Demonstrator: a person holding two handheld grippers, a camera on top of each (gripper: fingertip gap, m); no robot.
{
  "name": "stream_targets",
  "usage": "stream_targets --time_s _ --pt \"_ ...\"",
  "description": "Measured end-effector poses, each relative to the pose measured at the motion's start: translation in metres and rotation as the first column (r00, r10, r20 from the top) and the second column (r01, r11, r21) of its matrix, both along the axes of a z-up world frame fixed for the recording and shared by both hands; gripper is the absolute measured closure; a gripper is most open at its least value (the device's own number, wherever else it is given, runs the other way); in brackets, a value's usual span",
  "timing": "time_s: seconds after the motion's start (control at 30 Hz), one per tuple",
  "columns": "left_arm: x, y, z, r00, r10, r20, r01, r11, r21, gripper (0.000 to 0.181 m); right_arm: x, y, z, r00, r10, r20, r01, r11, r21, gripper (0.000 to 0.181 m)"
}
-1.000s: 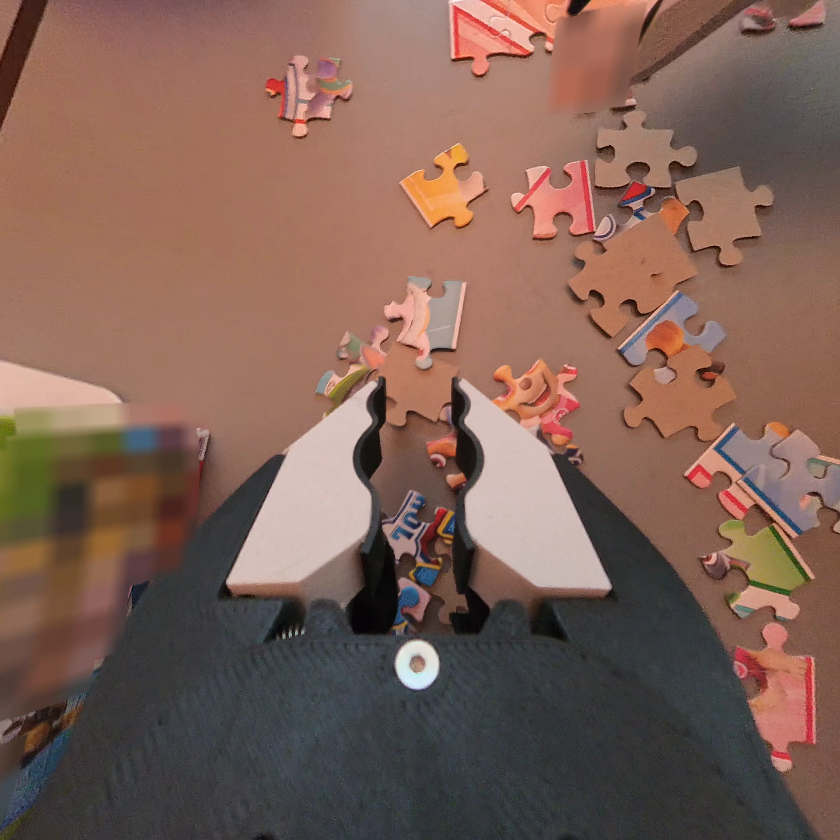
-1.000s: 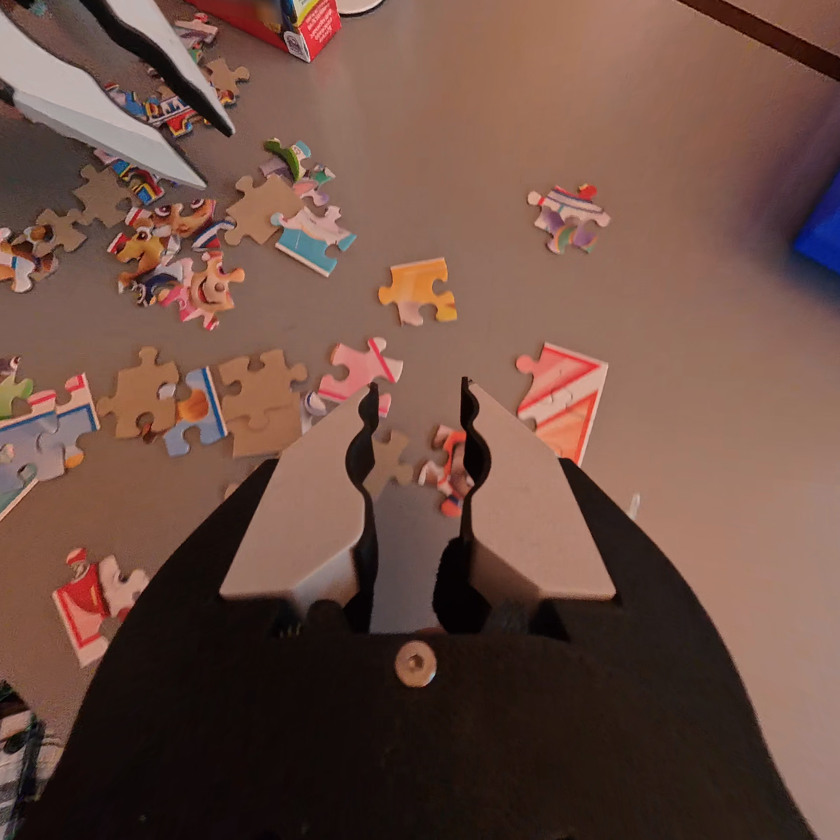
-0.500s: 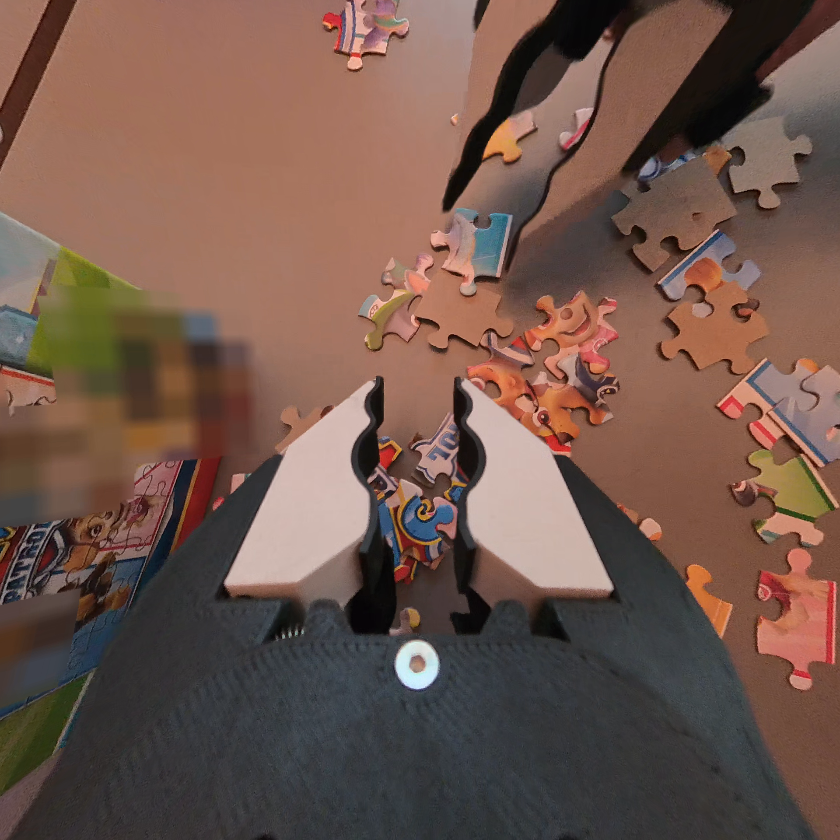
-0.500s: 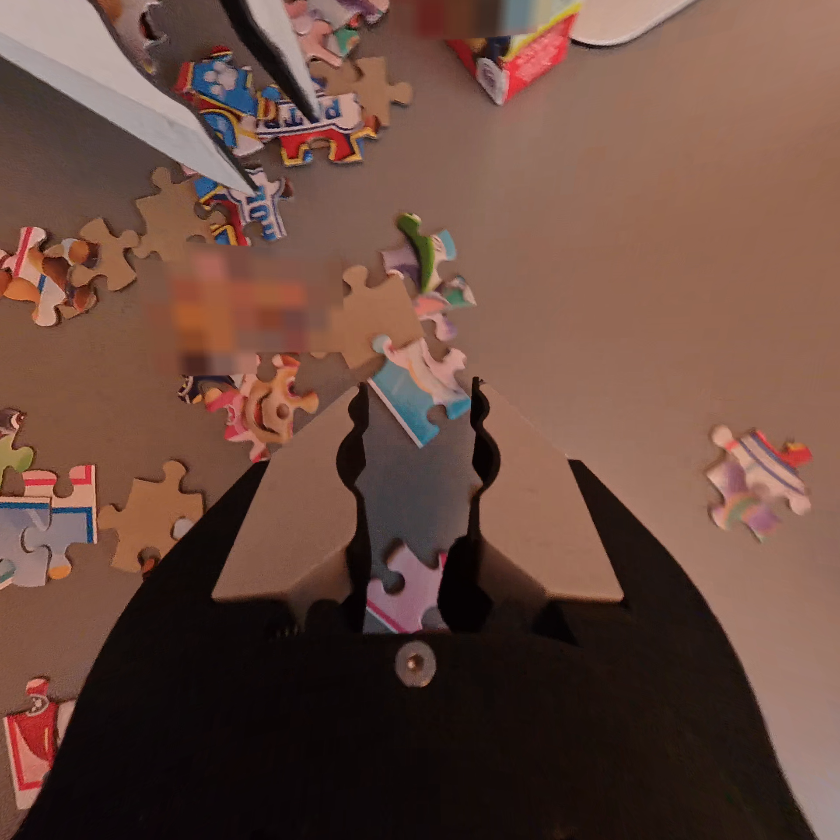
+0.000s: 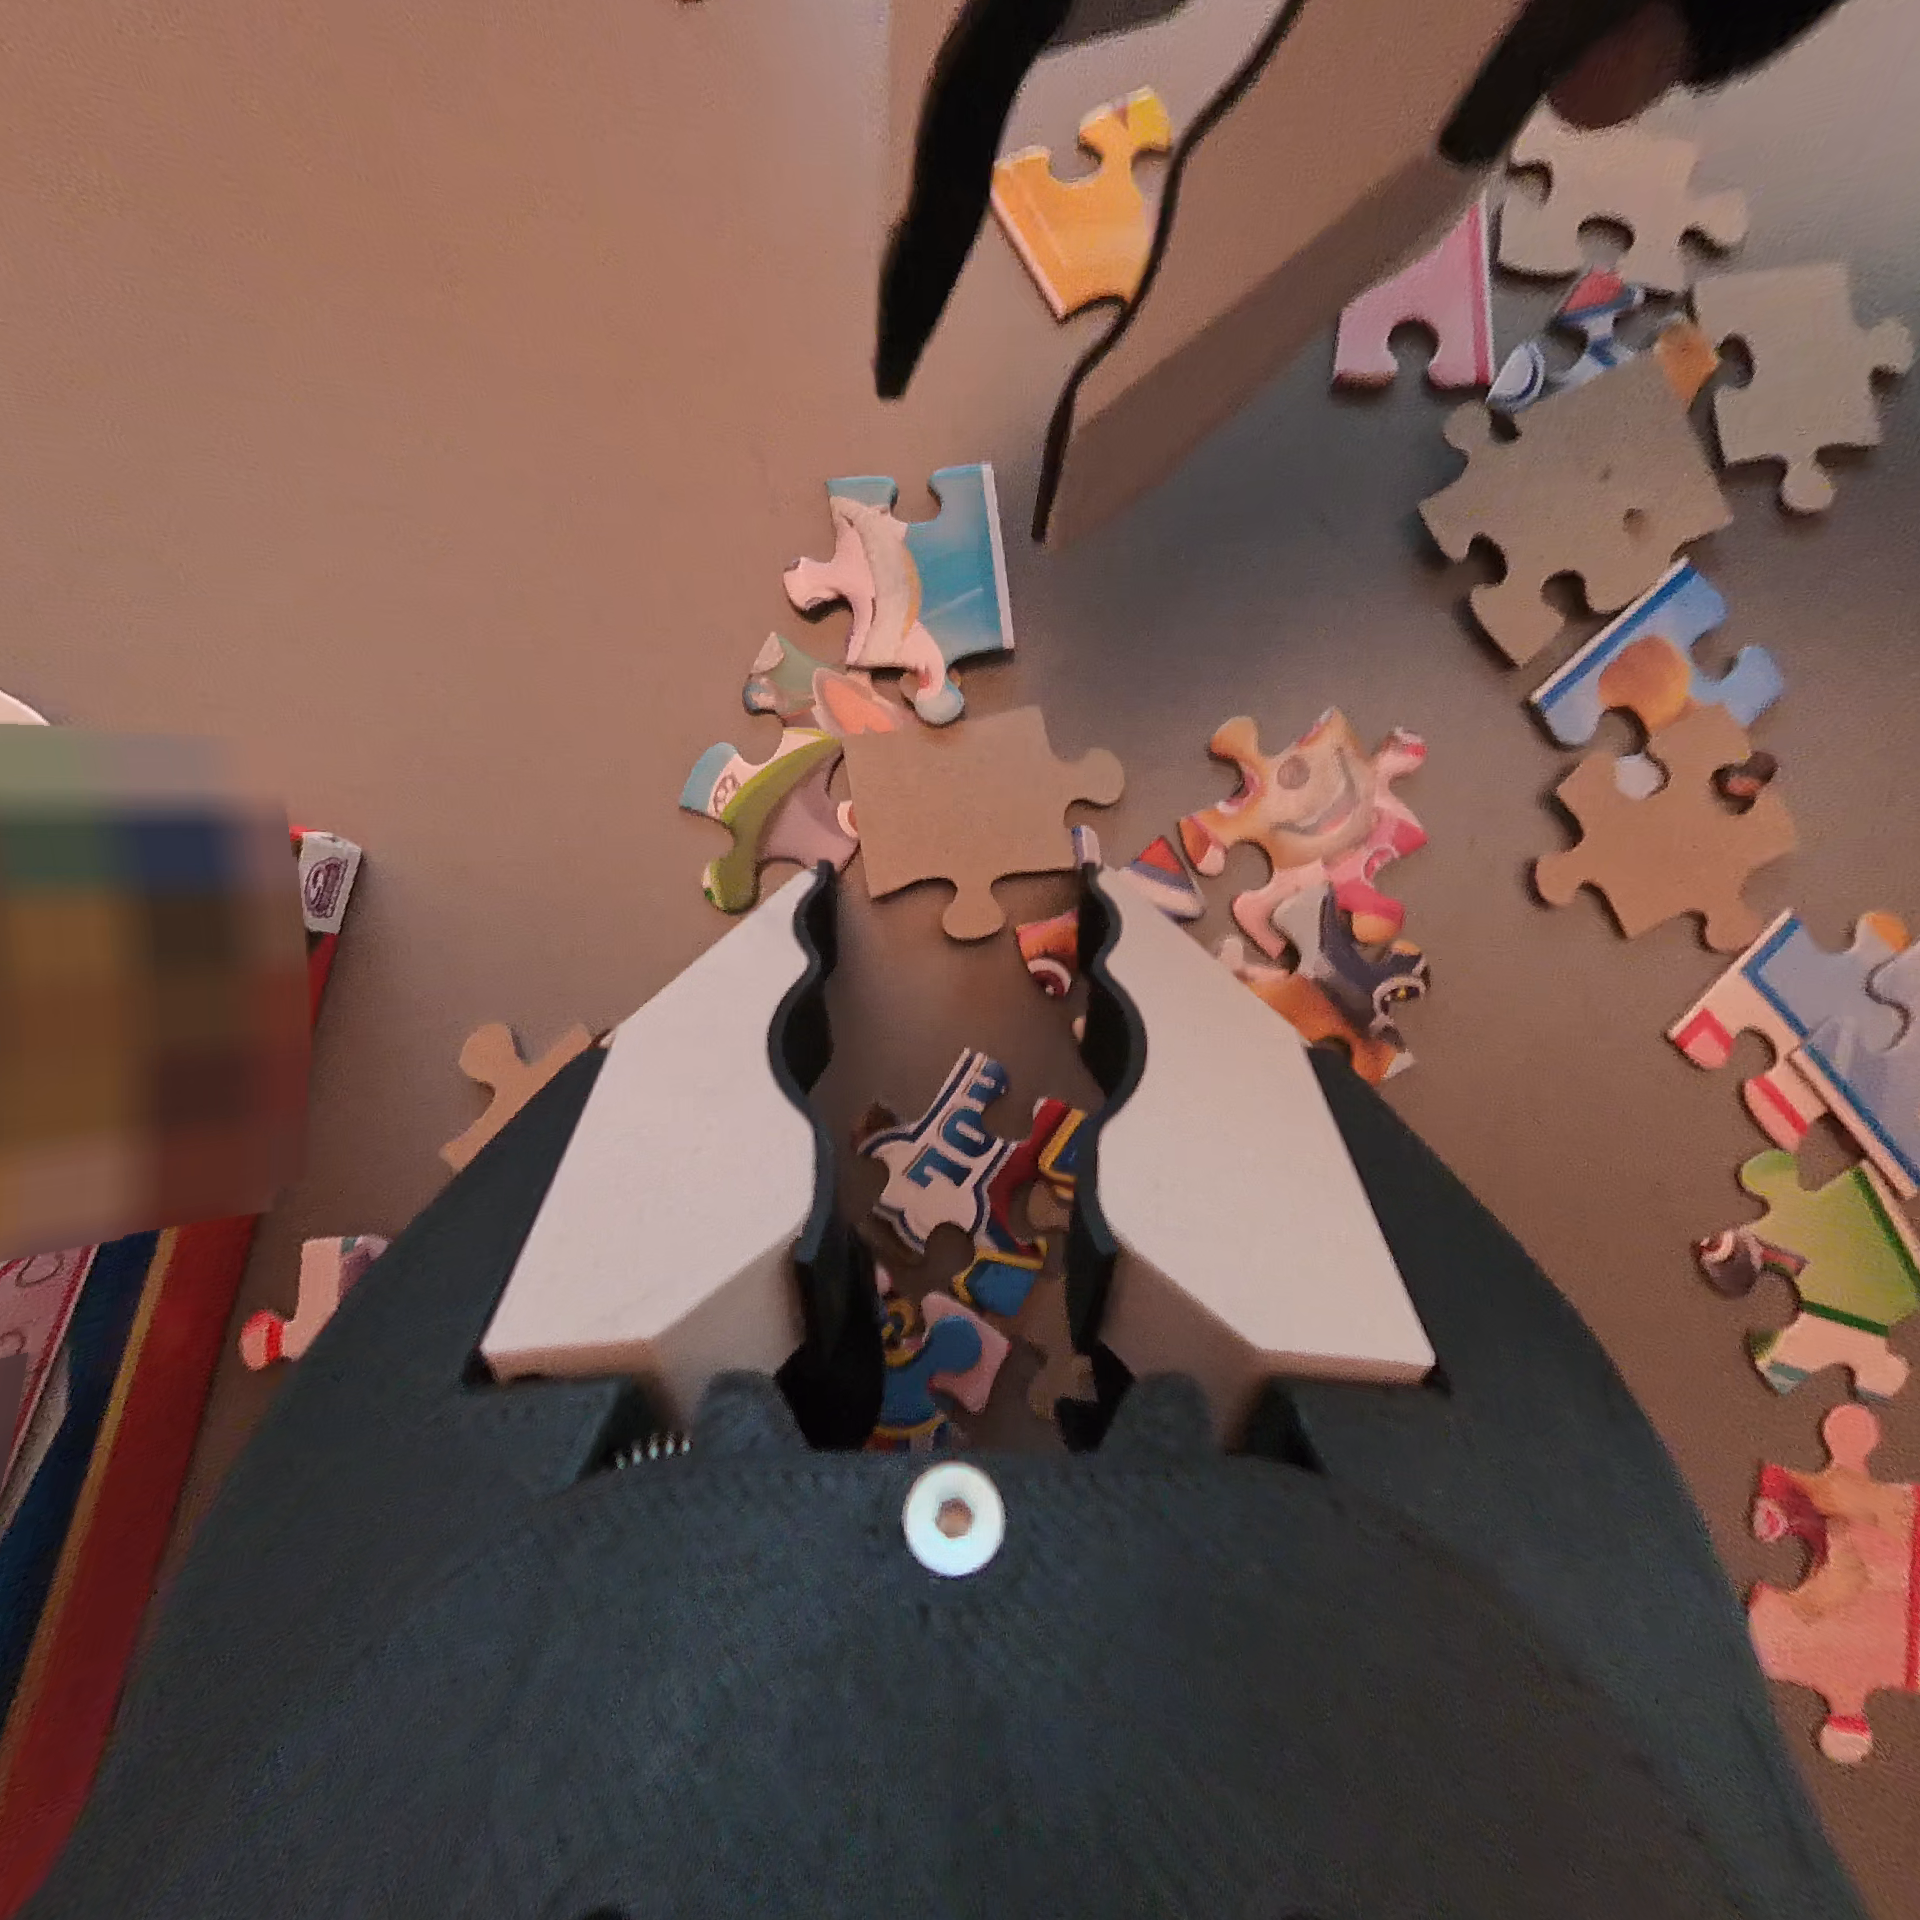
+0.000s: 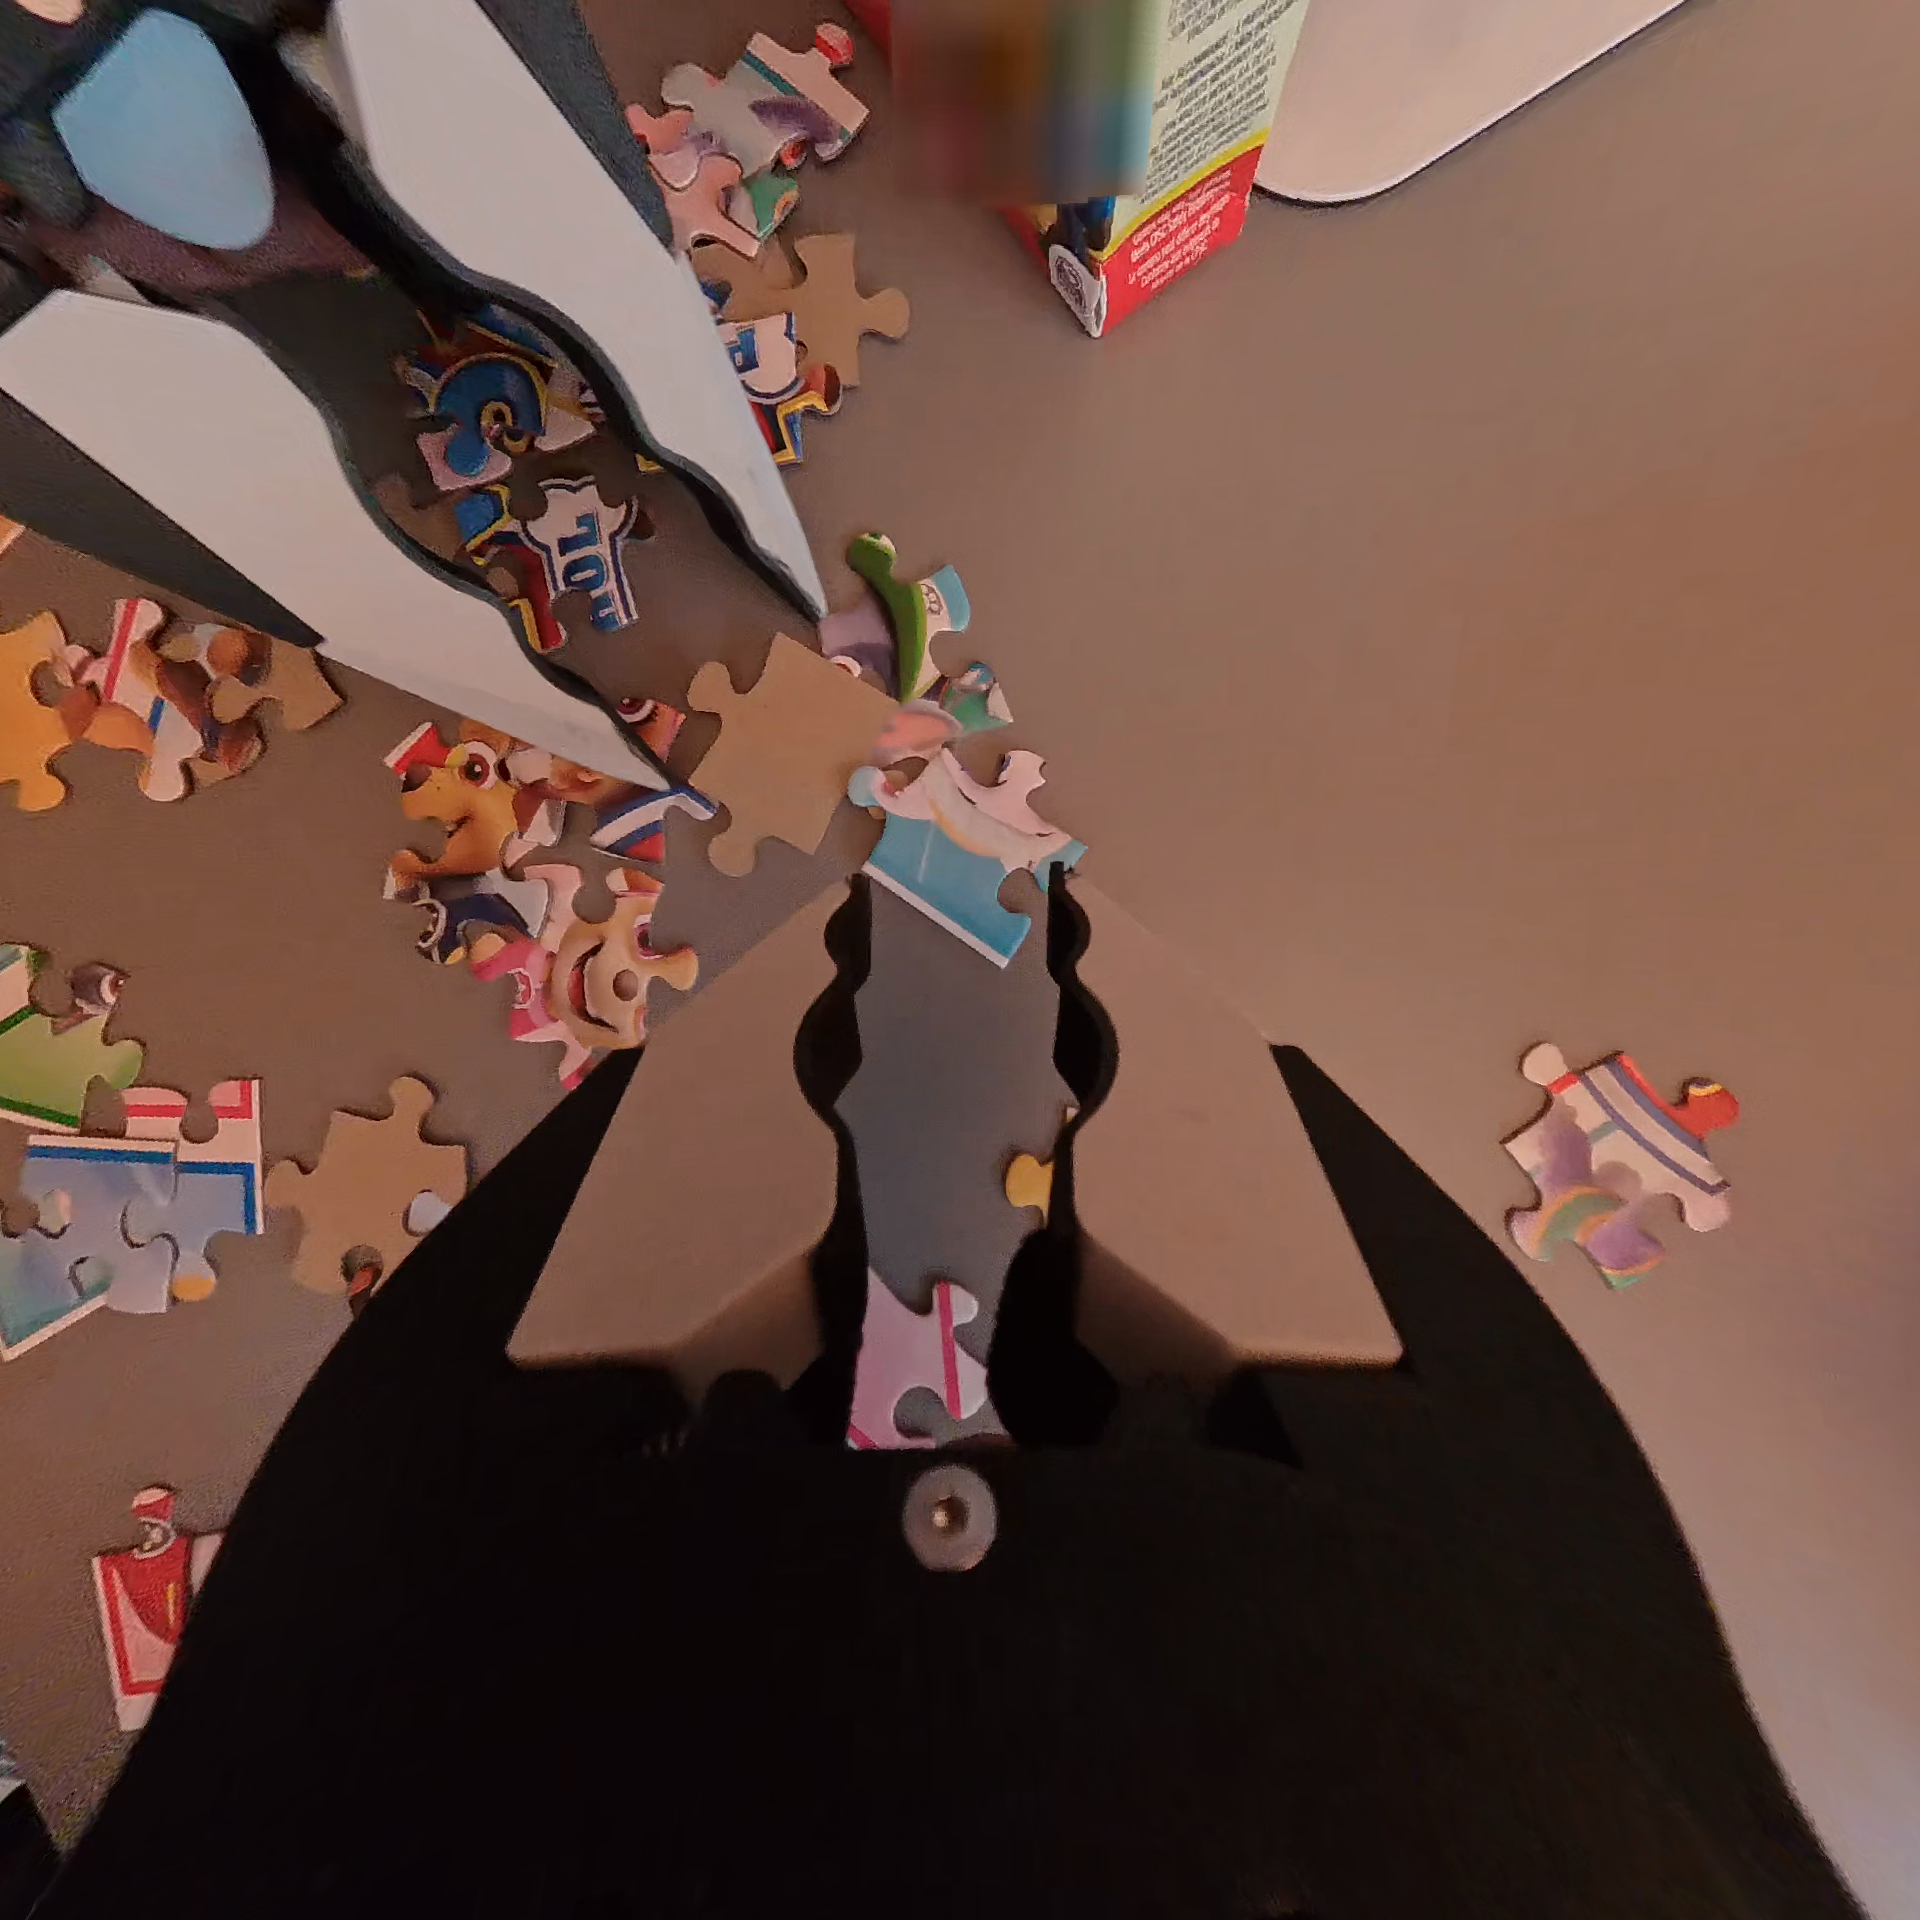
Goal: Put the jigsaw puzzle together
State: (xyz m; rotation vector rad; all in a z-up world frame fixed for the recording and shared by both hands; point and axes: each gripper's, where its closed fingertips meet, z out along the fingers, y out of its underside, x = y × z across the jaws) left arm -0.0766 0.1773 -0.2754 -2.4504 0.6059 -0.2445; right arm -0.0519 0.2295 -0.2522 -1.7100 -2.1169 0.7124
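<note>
Loose jigsaw pieces lie scattered on the brown table, some face down. My left gripper [image 5: 954, 883] is open and empty. Its tips sit on either side of the lower edge of a brown face-down piece [image 5: 966, 810]. My right gripper [image 6: 956, 883] is open and empty, its tips at the near edge of a blue-and-white piece [image 6: 966, 862]. That piece also shows in the left wrist view [image 5: 914, 582]. The two grippers point at each other. The left gripper [image 6: 732, 691] shows at upper left in the right wrist view, and the right gripper [image 5: 964, 457] shows at the top of the left wrist view.
A red puzzle box [image 6: 1143, 208] stands beyond the pieces, with a white flat object [image 6: 1403, 104] behind it. A yellow piece [image 5: 1081, 208] lies under the right gripper. A striped piece [image 6: 1621, 1164] lies alone to the right. Bare table lies to the right [image 6: 1455, 623]. Spacing between my two grippers at the tips: around 7 cm. To the striped piece [image 6: 1621, 1164]: right tips about 12 cm, left tips about 20 cm.
My left gripper has moved forward to the brown face-down piece, and its jaws have opened wider. My right gripper has moved closer to the blue-and-white piece.
</note>
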Motion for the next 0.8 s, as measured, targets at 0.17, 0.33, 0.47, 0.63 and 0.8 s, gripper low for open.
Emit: stream_targets --time_s 0.17,0.33,0.47,0.63,0.8 --pt "0.007 0.007 0.0 0.999 0.0 0.039 0.0 1.0 0.018 0.161 0.004 -0.017 -0.013 0.999 0.033 0.021 -0.032 0.999 -0.025 0.151" --pt "0.008 0.006 -0.001 1.0 -0.026 0.014 0.025 0.999 0.026 0.181 0.002 -0.027 -0.017 0.999 0.033 -0.011 -0.034 0.998 -0.053 0.15" --pt "0.017 0.004 -0.001 0.998 -0.065 0.002 0.064 0.998 0.028 0.181 0.004 -0.031 -0.023 0.999 0.052 0.002 -0.052 0.998 -0.034 0.147" --pt "0.012 0.004 -0.001 0.999 -0.037 -0.002 0.037 0.999 0.022 0.181 0.013 -0.035 -0.024 0.996 0.088 0.026 -0.09 0.994 0.062 0.15" --pt "0.025 0.004 0.002 0.988 -0.015 0.153 0.016 1.0 -0.007 0.163 0.013 -0.038 -0.025 0.997 0.075 0.007 -0.075 0.997 0.035 0.153"
